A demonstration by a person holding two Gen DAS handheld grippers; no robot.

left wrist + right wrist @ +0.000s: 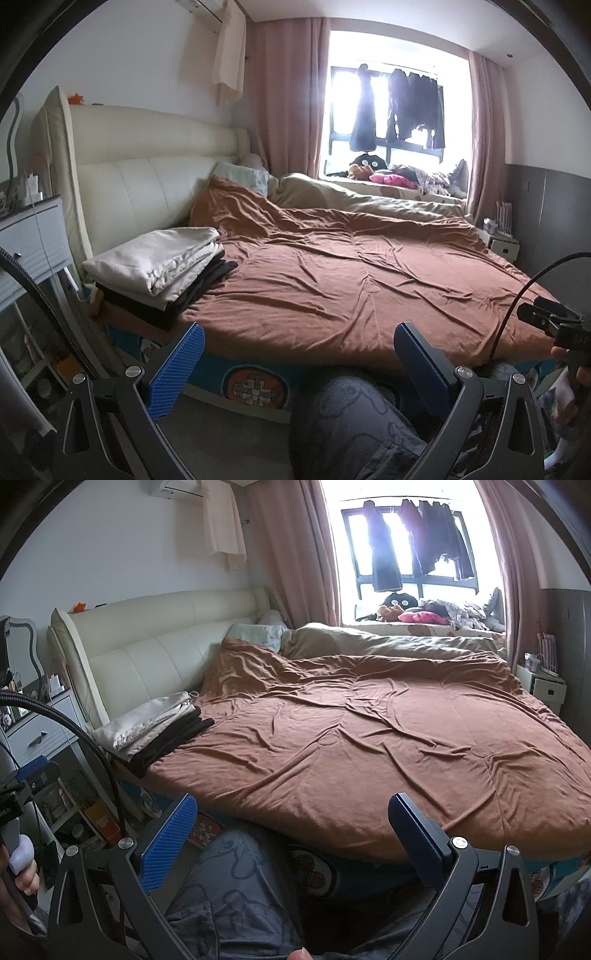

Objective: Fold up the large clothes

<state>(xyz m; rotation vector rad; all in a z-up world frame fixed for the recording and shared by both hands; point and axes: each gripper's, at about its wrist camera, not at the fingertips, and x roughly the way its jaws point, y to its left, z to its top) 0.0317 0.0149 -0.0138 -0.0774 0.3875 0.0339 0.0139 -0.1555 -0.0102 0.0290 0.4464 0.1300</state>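
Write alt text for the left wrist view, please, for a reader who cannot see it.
The open left claw hovers empty before a bed under a rumpled brown duvet. A stack of folded clothes sits at the bed's left corner by the cream headboard; dark garments hang in the bright window.

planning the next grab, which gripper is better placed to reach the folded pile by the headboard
Left, probably. The folded pile sits at the bed's left corner, nearer the left gripper; from the right gripper it lies farther left. Both are open and empty.
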